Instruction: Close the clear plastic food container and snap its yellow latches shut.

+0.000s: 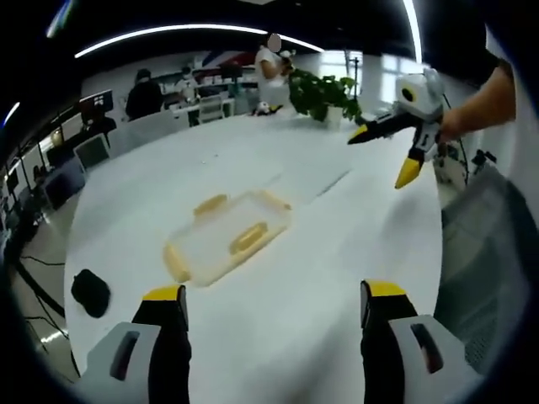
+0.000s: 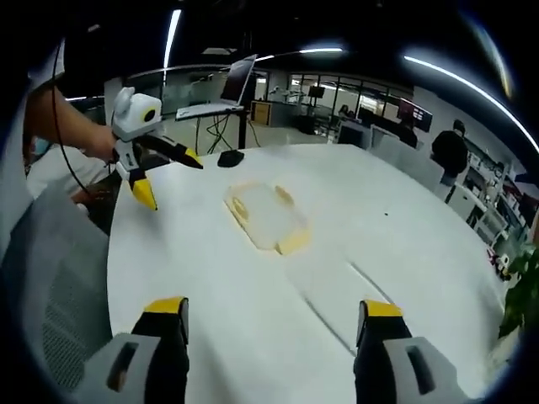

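the clear plastic food container (image 1: pixel 227 238) is lying flat on the white table (image 1: pixel 337 252), well ahead of both grippers, its yellow latches (image 1: pixel 248 237) showing. no writing is readable anywhere. the left gripper (image 1: pixel 274 303) is hovering with jaws spread wide, gripping nothing; likewise the right gripper (image 2: pixel 274 310). the left gripper view is showing a potted plant (image 1: pixel 324 94) and a black object (image 1: pixel 90 291); the right gripper view is catching a laptop on a stand (image 2: pixel 227 88).
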Motion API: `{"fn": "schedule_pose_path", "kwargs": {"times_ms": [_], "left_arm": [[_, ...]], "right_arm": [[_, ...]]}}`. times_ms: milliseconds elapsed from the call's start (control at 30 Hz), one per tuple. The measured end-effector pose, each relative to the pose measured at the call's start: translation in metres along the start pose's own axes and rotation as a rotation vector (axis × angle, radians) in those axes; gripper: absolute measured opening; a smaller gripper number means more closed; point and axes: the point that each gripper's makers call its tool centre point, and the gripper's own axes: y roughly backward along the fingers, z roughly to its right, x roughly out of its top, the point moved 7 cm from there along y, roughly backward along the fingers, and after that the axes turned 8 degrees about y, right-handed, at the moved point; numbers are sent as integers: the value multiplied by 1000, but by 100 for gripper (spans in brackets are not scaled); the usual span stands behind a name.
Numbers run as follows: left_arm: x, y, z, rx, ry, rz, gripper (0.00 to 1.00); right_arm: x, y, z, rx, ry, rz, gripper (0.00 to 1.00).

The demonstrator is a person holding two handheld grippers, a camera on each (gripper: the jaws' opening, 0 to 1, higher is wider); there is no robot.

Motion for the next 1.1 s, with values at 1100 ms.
{"fn": "schedule_pose_path", "kwargs": {"times_ms": [1100], "left_arm": [[20, -27, -58, -104, -212, -114, 76]], "right_arm": [[32, -58, 35, 139, 183, -27, 71]]}}
